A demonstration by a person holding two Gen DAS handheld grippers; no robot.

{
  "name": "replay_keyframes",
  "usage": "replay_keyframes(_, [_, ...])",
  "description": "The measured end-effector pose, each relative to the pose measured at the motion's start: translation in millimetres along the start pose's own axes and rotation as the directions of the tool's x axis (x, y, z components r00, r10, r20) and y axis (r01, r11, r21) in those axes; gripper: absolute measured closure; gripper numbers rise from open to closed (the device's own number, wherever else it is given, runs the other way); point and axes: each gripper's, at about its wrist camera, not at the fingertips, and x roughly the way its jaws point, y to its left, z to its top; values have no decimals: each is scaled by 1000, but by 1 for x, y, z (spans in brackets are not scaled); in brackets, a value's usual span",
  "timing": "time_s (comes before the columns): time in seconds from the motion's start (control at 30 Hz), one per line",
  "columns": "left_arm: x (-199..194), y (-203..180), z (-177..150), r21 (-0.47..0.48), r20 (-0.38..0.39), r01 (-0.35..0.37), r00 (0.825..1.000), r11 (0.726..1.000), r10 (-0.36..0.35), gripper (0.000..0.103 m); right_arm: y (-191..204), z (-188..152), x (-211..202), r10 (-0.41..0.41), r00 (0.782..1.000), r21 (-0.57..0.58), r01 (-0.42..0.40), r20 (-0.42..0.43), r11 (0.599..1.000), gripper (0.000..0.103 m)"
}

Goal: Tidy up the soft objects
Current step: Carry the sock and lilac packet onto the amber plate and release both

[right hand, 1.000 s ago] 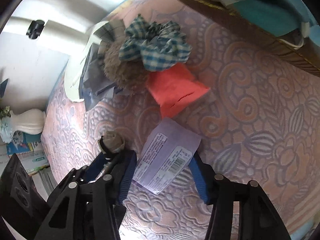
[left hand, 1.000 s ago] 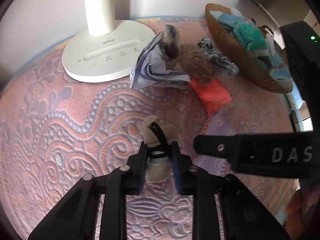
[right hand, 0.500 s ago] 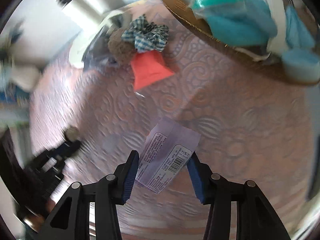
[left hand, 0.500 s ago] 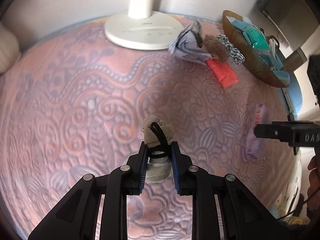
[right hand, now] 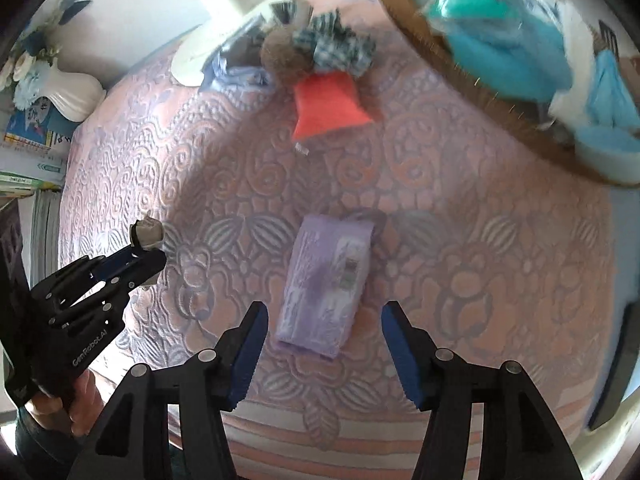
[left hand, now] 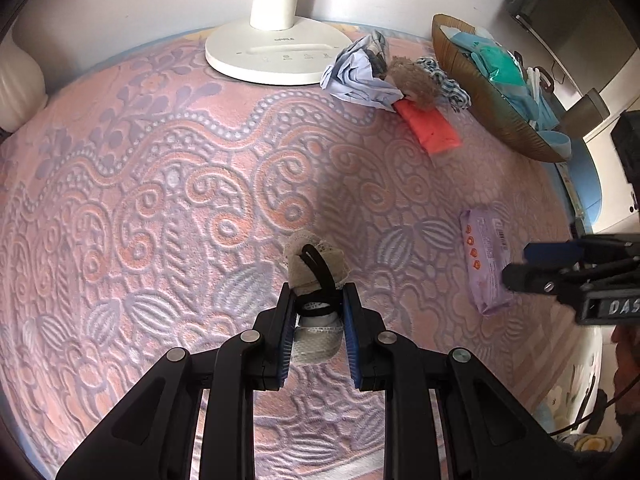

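Note:
My left gripper (left hand: 319, 300) is shut on a beige lace bundle with a black hair tie (left hand: 314, 268), held above the patterned cloth; it also shows in the right wrist view (right hand: 149, 234). My right gripper (right hand: 324, 324) is open, its jaws on either side of a purple tissue pack (right hand: 326, 284) that lies flat on the cloth; the pack also shows in the left wrist view (left hand: 486, 256). A pile of soft things lies at the back: blue cloth (left hand: 356, 76), brown fuzzy ball (left hand: 414, 80), checked scrunchie (right hand: 340, 42), red pack (left hand: 430, 126).
A woven basket (left hand: 492, 100) with teal and blue cloths stands at the back right. A white lamp base (left hand: 272, 54) stands at the back centre. A white vase (right hand: 74, 90) and books (right hand: 28, 148) are at the left edge.
The right gripper has opened and let go of the purple pack, which now lies on the cloth. The left gripper has drawn back farther from the pile, still holding the bundle.

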Motion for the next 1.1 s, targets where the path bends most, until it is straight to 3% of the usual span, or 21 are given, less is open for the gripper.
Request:
replay_keyframes(0.2, [-17,7,-9,2,18,1,1000,1000,-1,84,2,6,8,-44,999,57,43,3,997,45])
replay_keyframes(0.47, [-31,7,-20,-2,41,-4,999,1000,4,84,38,10,20,-142,990,47,141,14,989,45])
replay_keyframes(0.57, [-38,3,-21,17,61,-35,998,999,34,84,48,5,30,-178,984,39,177,13,983,45])
replay_keyframes(0.63, [-44,1,-23,31,76,-52,996,998,49,84,46,1,32,-175,985,35,175,6,984,46])
replay_keyframes(0.73, [-49,-2,-24,35,84,-52,995,998,49,84,43,-2,36,-150,989,53,149,16,987,59])
replay_keyframes(0.87, [-56,-6,-25,45,101,-53,994,998,48,84,48,-15,35,-160,987,24,159,35,987,61])
replay_keyframes(1.1, [-71,-10,-24,55,135,-42,990,998,34,84,66,-39,5,-108,990,-1,109,88,994,62])
